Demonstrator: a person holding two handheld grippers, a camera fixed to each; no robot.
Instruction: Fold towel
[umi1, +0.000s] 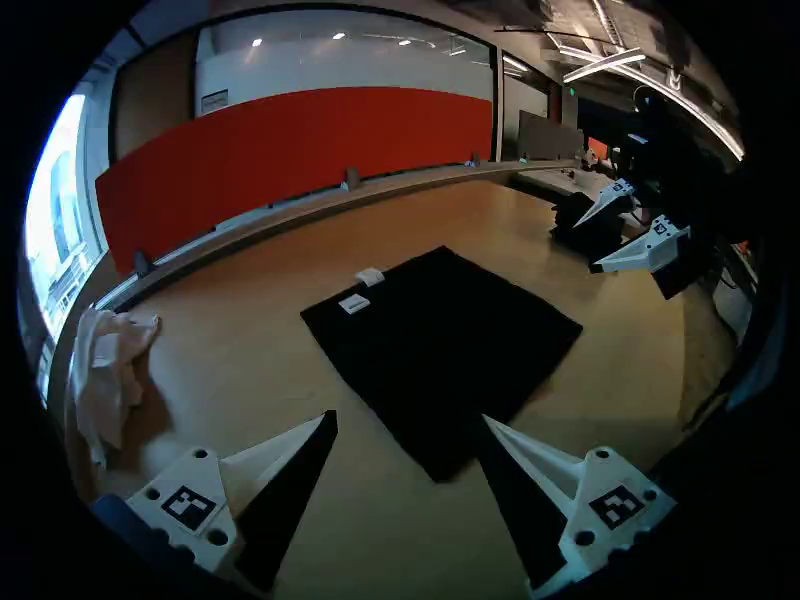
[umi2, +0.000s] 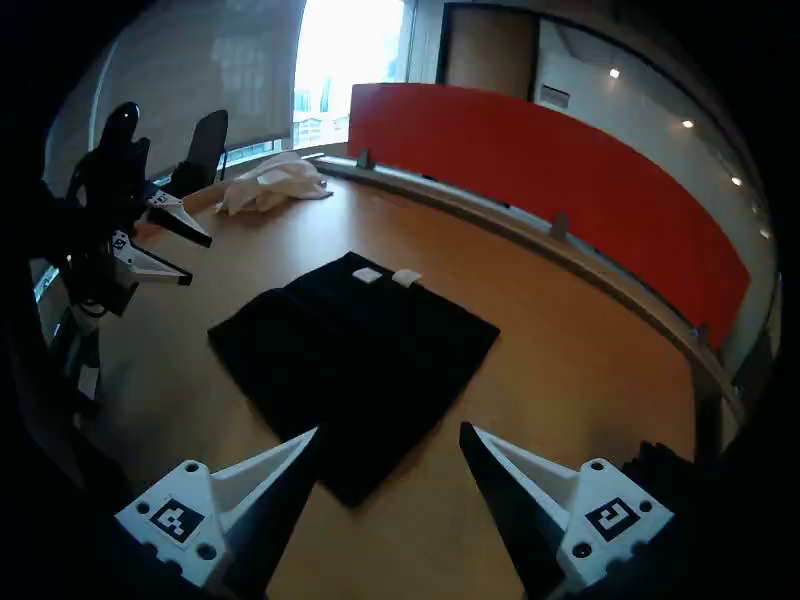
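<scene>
A black towel lies flat and folded on the wooden table, two small white tags at its far edge. My left gripper hovers open over the towel's near corner, touching nothing. At the far right of the left gripper view, the right gripper hangs open above the table. In the right gripper view the same towel spreads ahead, and my right gripper stands open above its near edge, empty. The left gripper shows at the far left there, held in the air, fingers apart.
A crumpled white cloth lies at the table's left end, seen as the white cloth at the back in the right gripper view. A red partition runs along the table's far edge. Dark chairs stand by the window.
</scene>
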